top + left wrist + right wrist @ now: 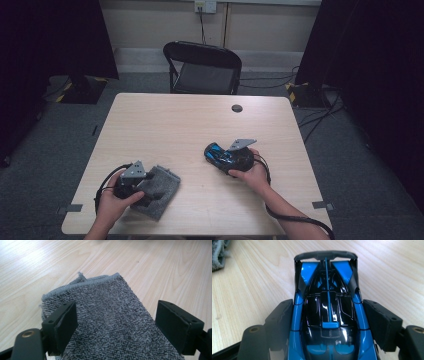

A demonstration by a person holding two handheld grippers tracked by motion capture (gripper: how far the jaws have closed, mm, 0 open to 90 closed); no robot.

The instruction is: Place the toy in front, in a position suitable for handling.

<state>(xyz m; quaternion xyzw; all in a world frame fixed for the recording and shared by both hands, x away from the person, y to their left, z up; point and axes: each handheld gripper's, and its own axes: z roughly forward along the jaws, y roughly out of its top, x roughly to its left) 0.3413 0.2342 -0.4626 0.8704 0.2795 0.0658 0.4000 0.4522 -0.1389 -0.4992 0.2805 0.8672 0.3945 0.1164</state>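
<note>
Right gripper view: toy car [328, 315] sits between our right gripper [328, 322] jaws, pads pressed to its glossy flanks, low over the table [249, 290]. Slick sides could slip. Left gripper [117, 325] gapes above the grey cloth [110, 315], gripping nothing; a snagged fold might drag.

Glossy plastic toy car [328, 315], rough grey terry cloth [110, 322], pale wood-grain desk [190, 120].
Car shell is shiny blue and black with bright reflections, its rear wing matt dark grey. Cloth has looped nubby pile and a stitched hem. Desk top is smooth, satin laminate look. Both grippers' jaws are matt black plastic with flat rubbery-looking pads; chair [202, 67] behind is black, slightly shiny.
</note>
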